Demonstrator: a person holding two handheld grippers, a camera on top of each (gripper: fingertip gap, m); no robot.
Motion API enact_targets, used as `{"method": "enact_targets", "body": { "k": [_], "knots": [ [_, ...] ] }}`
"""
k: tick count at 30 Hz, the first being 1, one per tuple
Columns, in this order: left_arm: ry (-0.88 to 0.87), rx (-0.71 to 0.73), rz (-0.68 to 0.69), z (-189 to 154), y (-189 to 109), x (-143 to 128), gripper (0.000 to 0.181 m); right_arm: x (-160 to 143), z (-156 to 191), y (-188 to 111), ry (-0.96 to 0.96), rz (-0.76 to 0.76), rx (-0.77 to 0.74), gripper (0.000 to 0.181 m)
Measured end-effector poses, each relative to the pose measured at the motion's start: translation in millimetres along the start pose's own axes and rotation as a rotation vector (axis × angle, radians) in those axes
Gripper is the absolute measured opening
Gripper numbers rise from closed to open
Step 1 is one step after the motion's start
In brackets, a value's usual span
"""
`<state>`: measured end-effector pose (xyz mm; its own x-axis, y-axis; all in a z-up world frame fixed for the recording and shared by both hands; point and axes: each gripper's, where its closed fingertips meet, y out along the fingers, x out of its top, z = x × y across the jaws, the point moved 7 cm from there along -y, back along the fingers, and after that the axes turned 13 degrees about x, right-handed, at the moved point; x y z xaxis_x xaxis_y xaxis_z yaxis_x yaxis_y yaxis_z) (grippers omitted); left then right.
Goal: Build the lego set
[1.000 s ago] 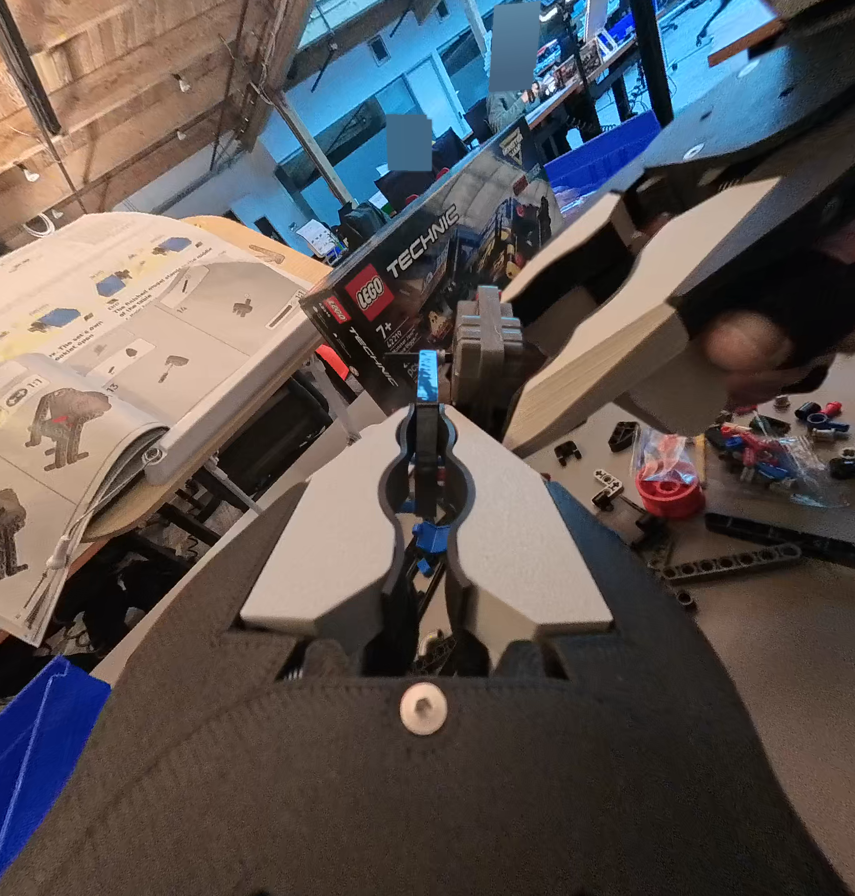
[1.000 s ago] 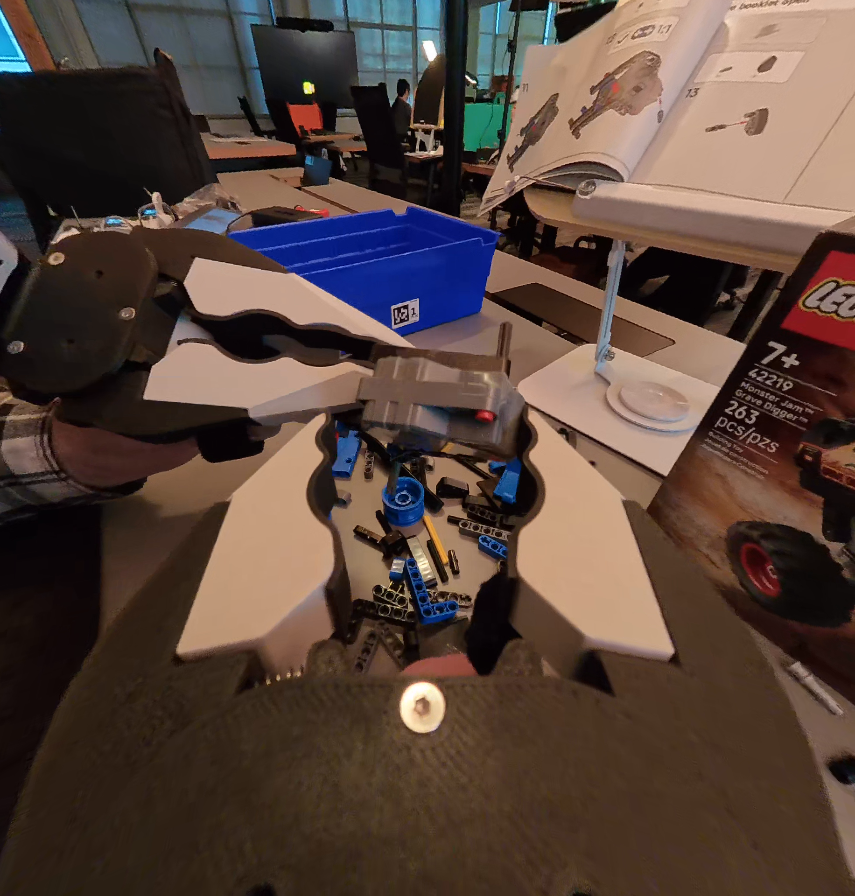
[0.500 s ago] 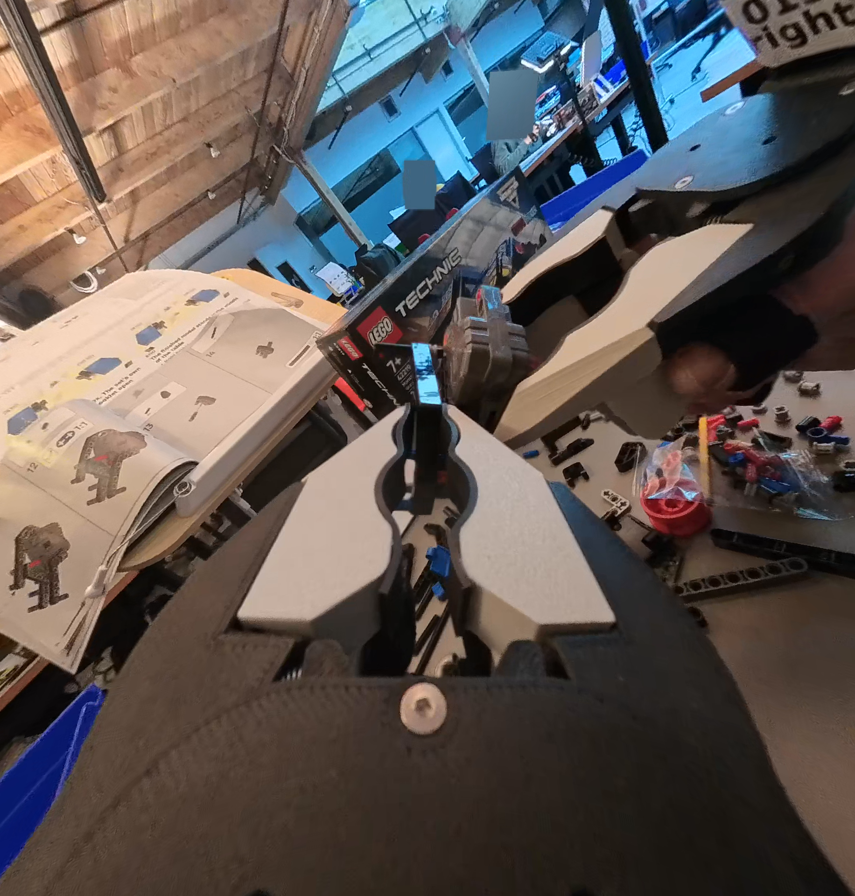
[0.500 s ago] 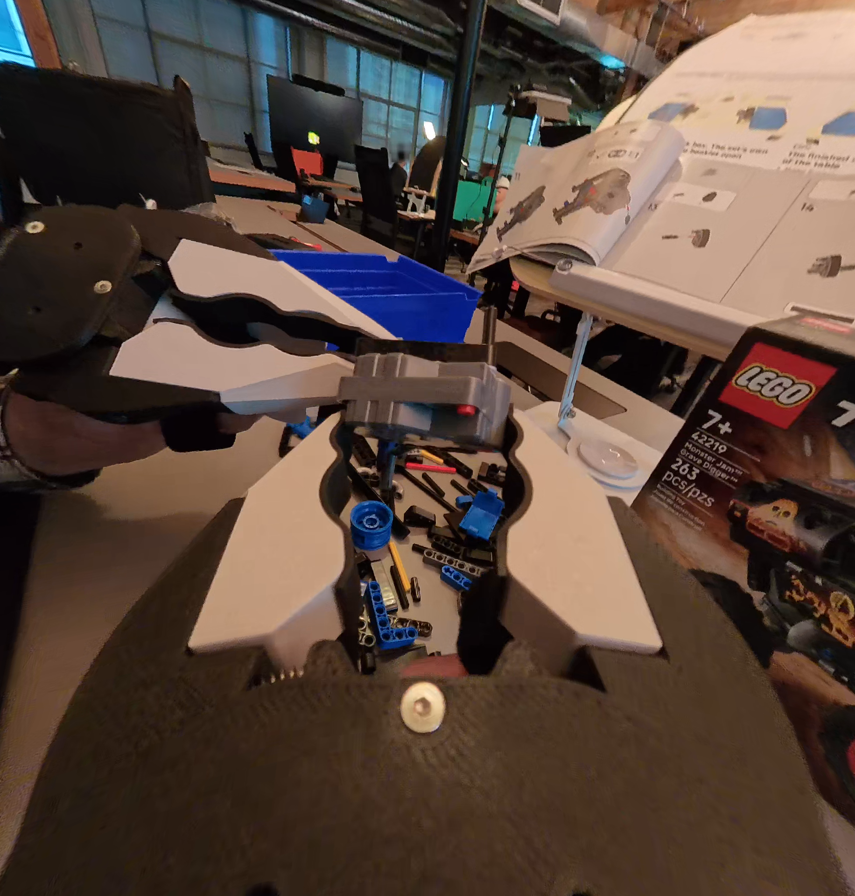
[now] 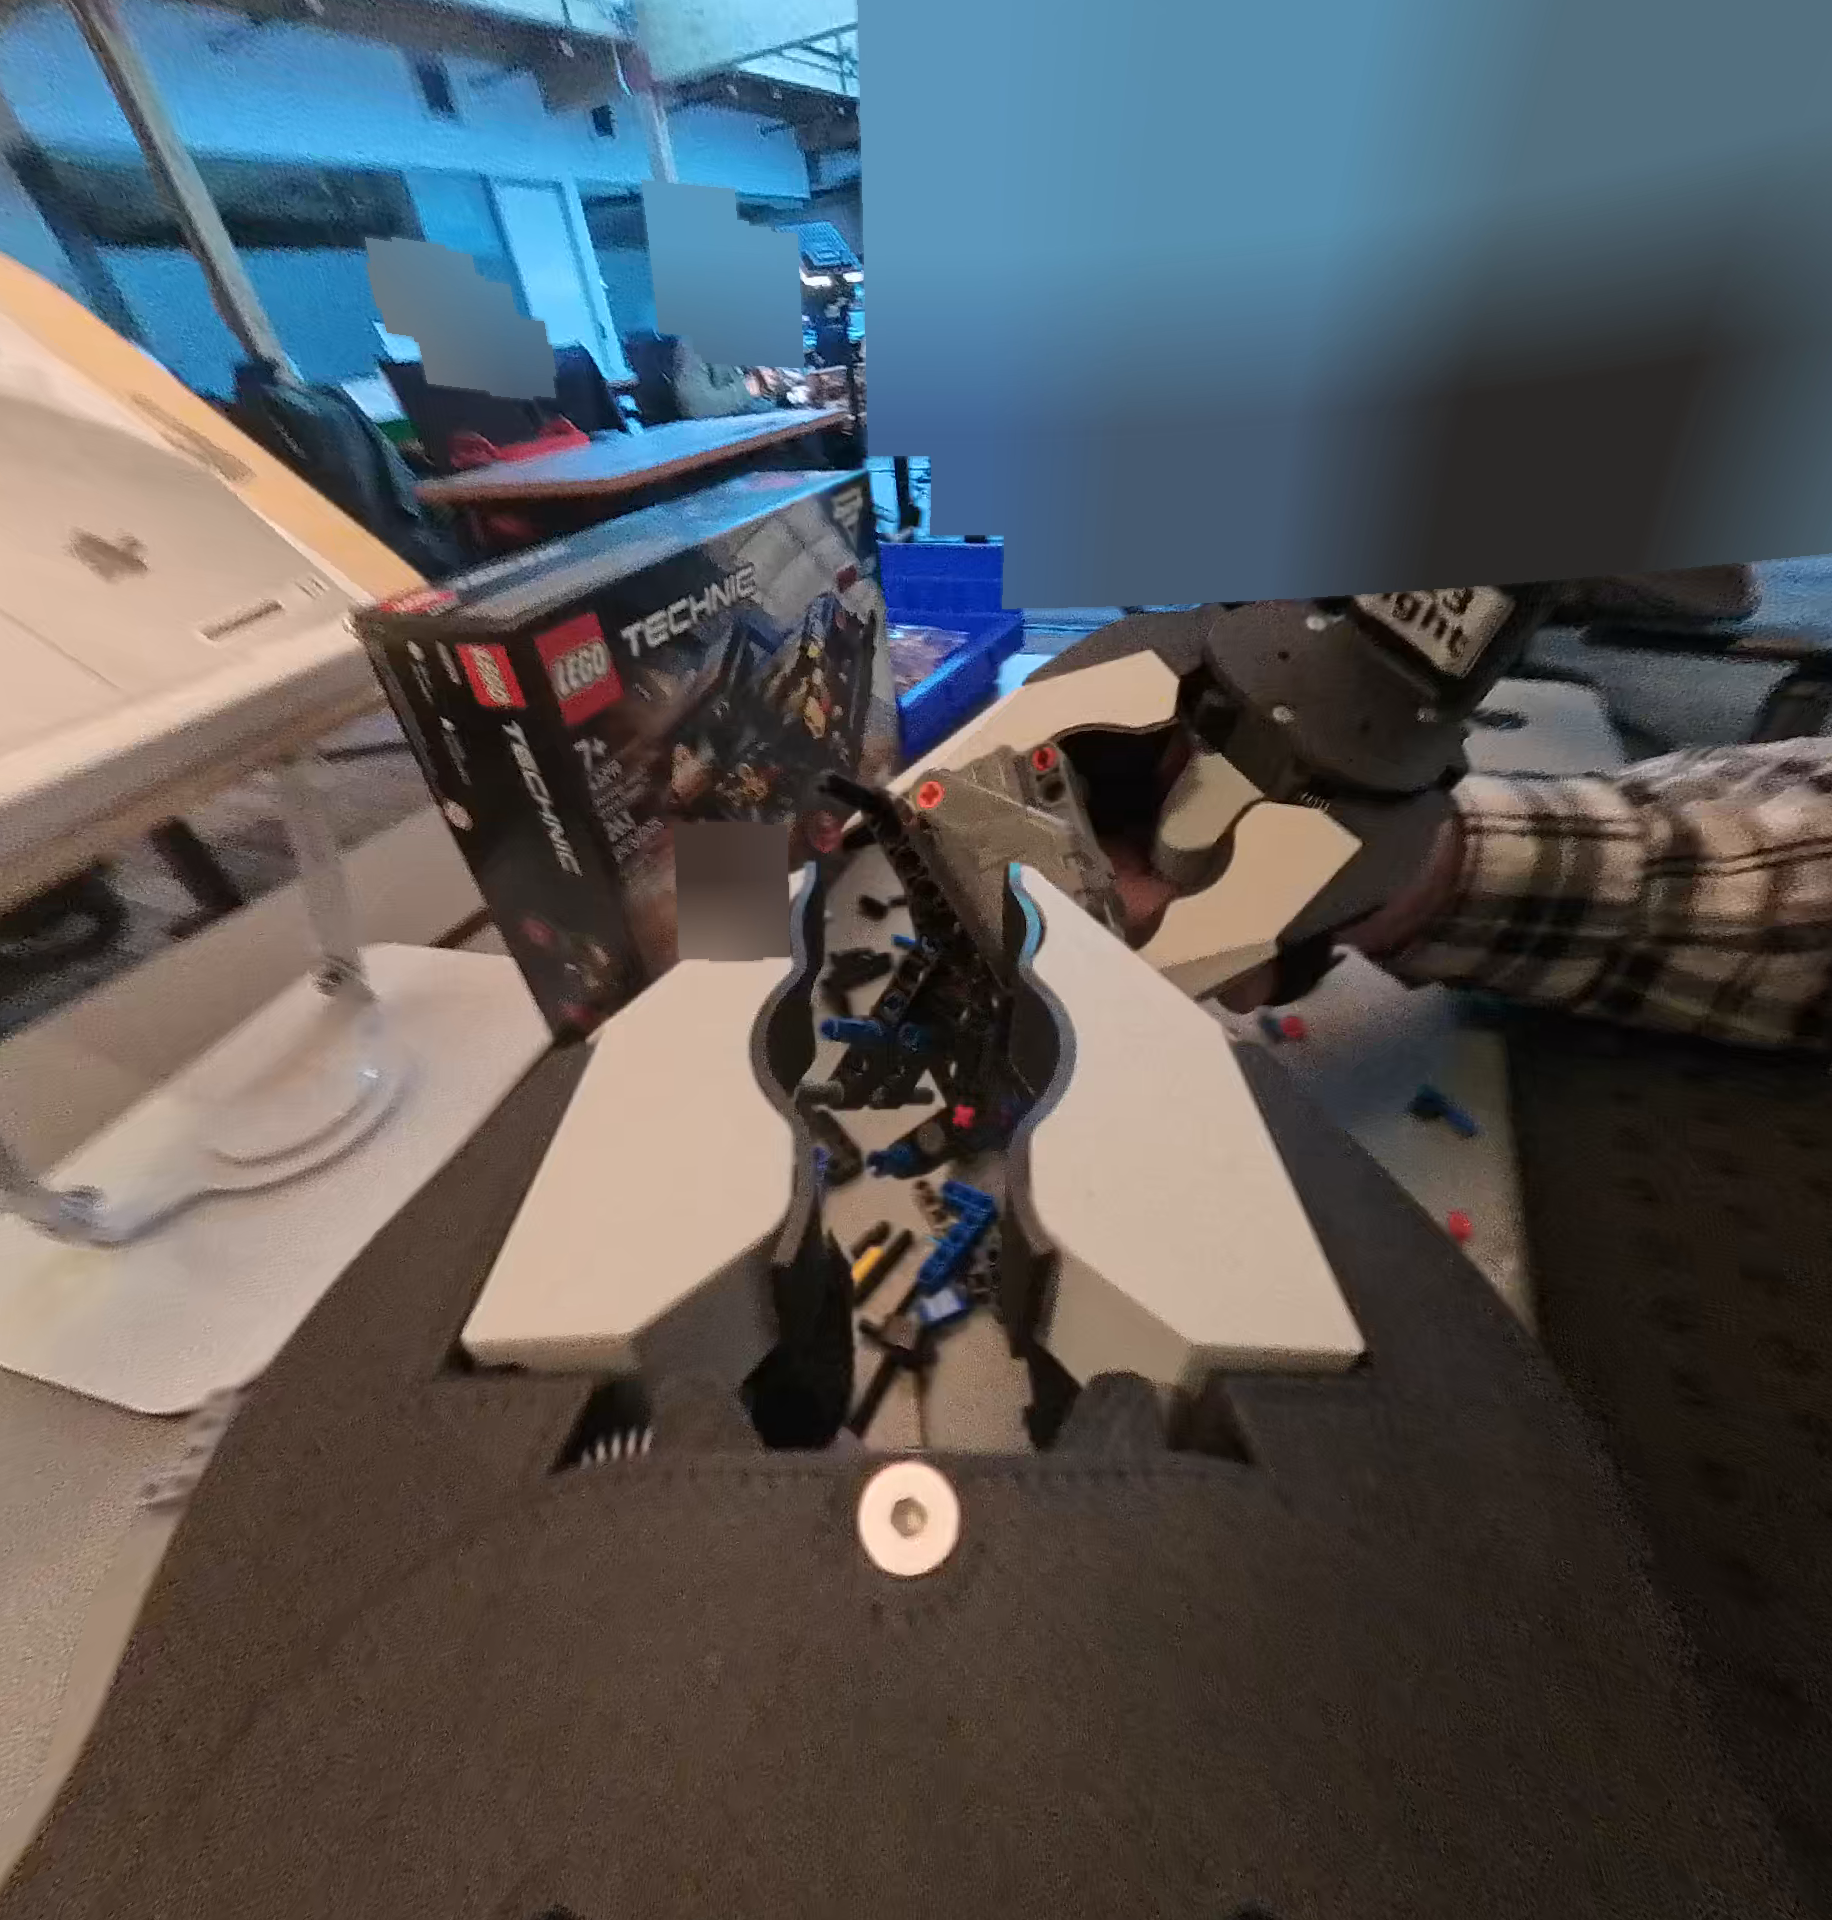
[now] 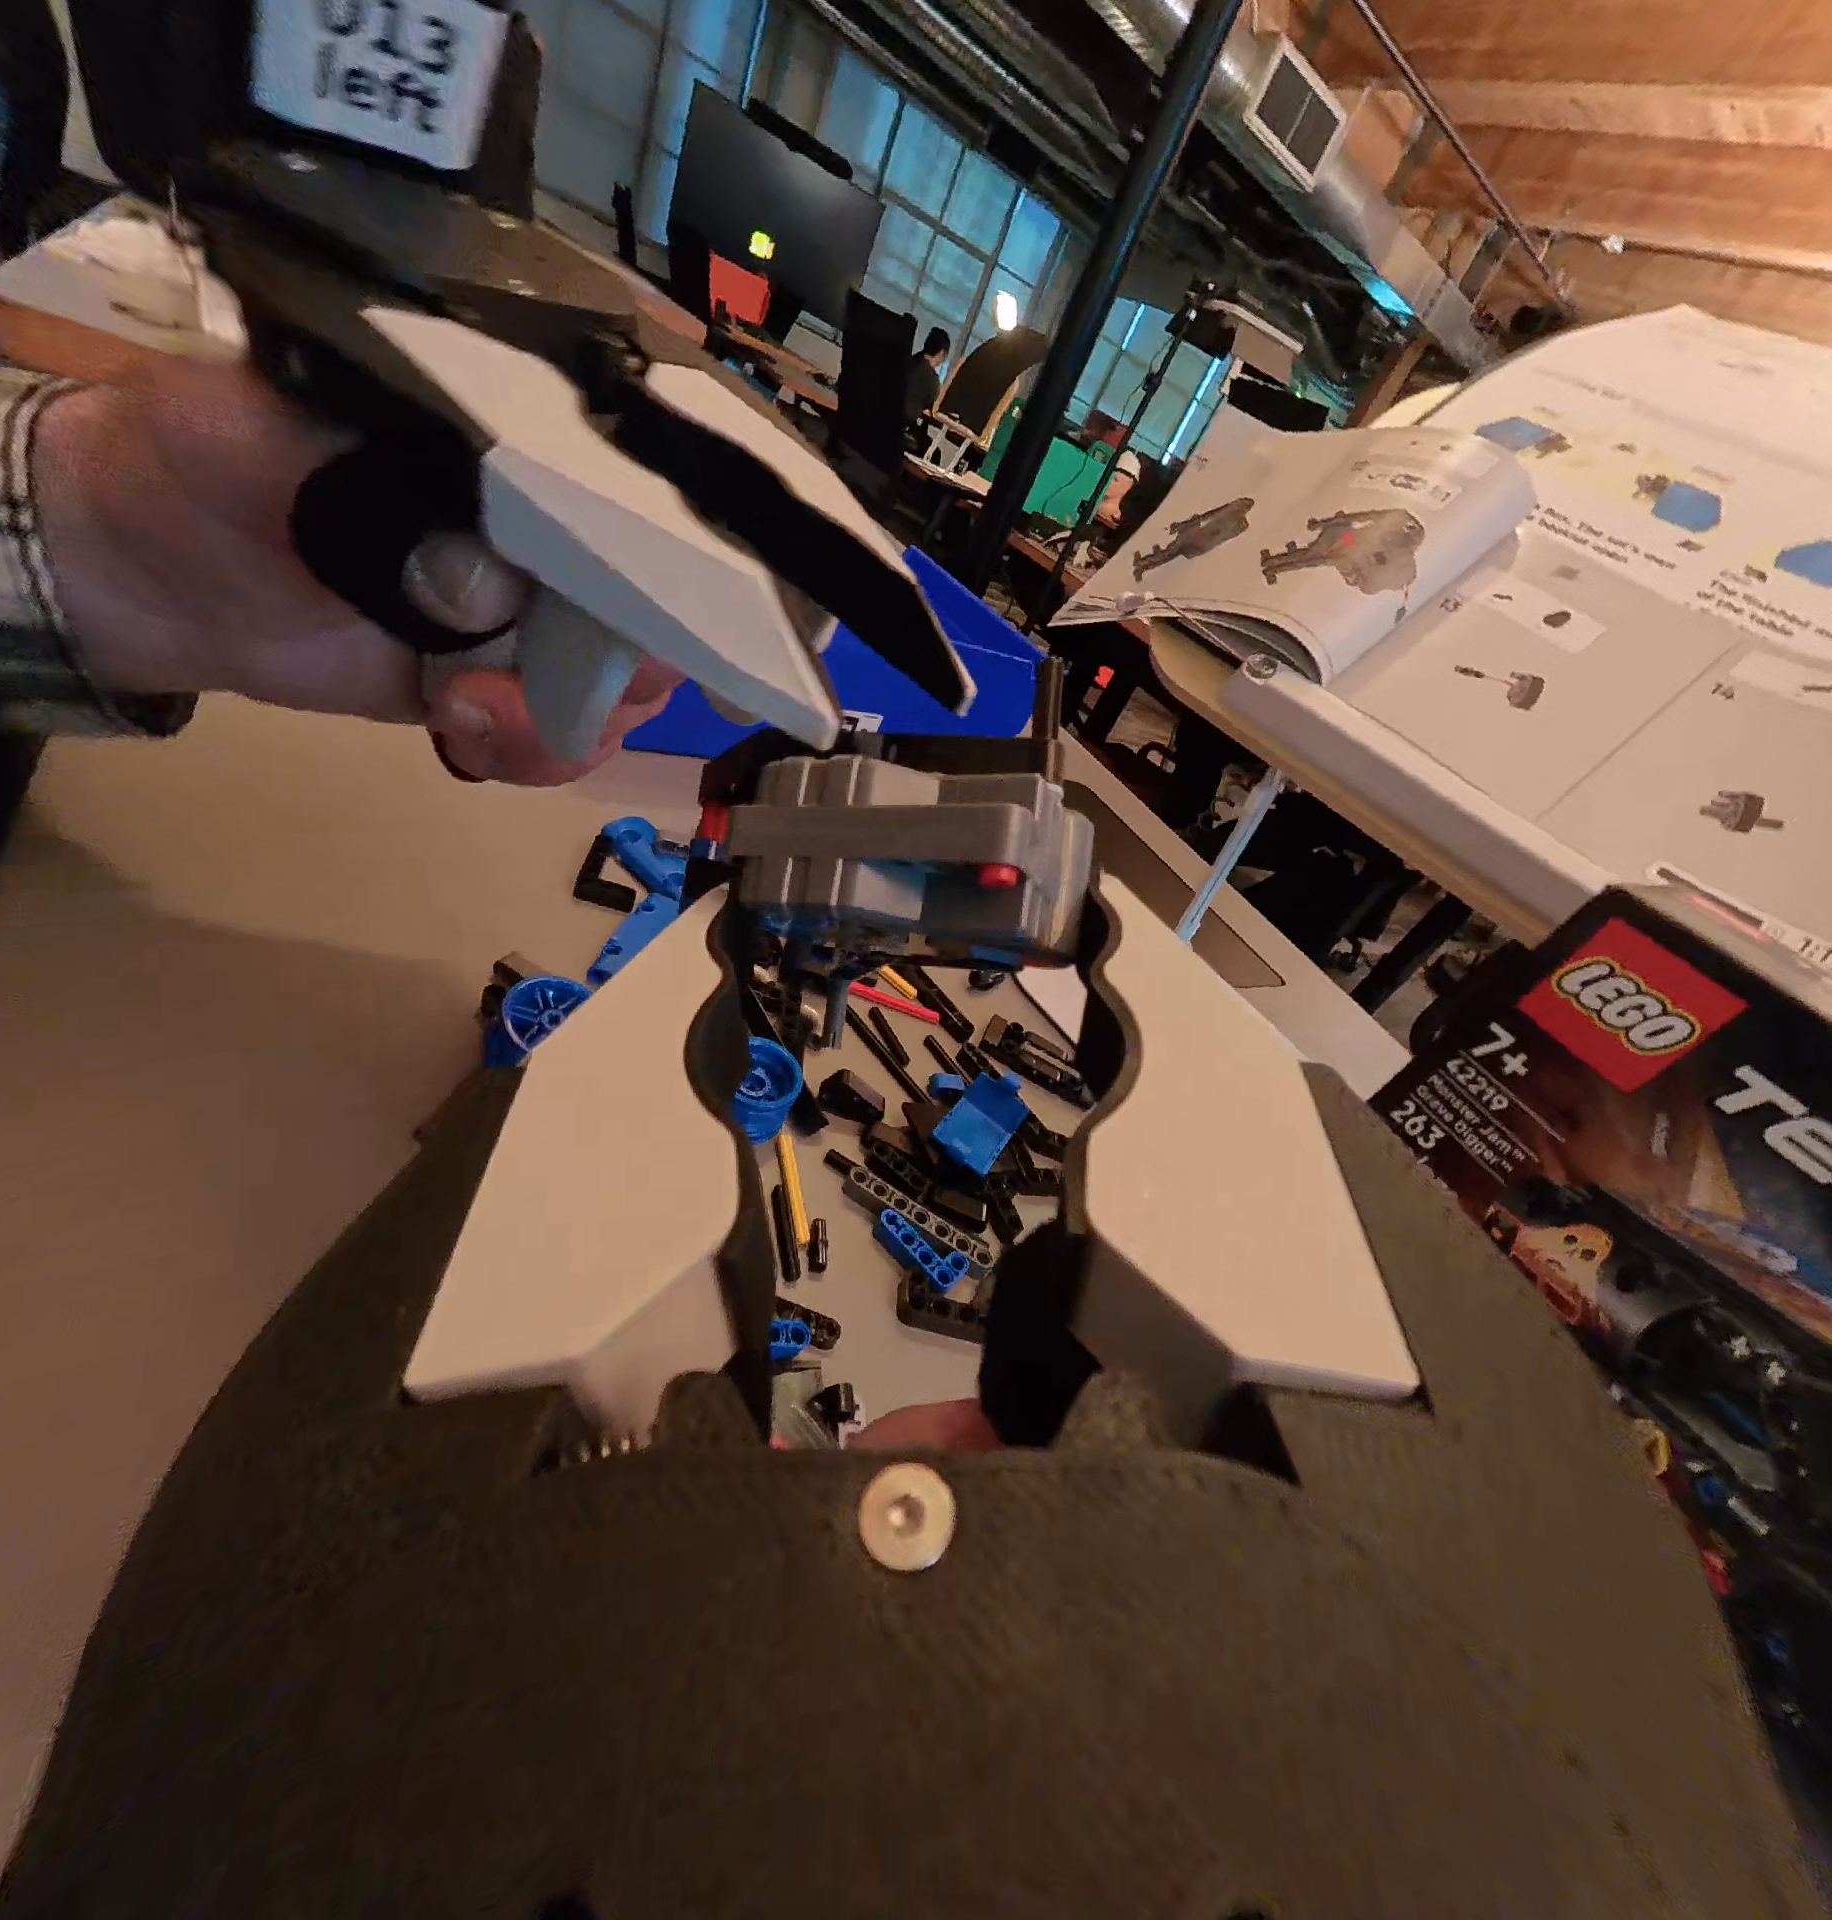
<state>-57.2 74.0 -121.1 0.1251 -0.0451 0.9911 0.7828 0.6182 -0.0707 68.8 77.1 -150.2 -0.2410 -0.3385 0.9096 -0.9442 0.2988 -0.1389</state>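
My right gripper is shut on a grey block assembly with red pins and holds it above the table. A black beam sits along its top. My left gripper is open, its fingers well apart. In the left wrist view the black beam runs down between them from the grey assembly, which the right gripper holds. In the right wrist view the left gripper comes in from the upper left, its tips just above the beam.
Loose black, blue and yellow parts lie on the table under both grippers. The set's box stands to the right, the open instruction booklet on a stand behind it. A blue bin sits farther back. The grippers are tip to tip, or close to it.
My left gripper was shut on a black and blue piece at the assembly; now it is open and tipped down towards the table. The right gripper still holds the grey assembly.
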Motion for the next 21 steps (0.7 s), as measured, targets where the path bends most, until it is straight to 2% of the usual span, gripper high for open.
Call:
{"method": "enact_targets", "body": {
  "k": [7, 12, 21],
  "knots": [
    [-0.227, -0.196, 0.117, -1, 1, -7, 0.017, 3, 13, 2, -0.107, 0.008, 0.071, 0.061],
    [-0.211, -0.184, 0.153, -2, 1, -10, 0.009, 7, 19, 2, -0.137, -0.001, 0.099, 0.061],
    [-0.232, -0.234, 0.19, -6, -1, -17, 0.009, 10, 21, 1, -0.114, -0.04, 0.126, 0.061]
  ]
}}
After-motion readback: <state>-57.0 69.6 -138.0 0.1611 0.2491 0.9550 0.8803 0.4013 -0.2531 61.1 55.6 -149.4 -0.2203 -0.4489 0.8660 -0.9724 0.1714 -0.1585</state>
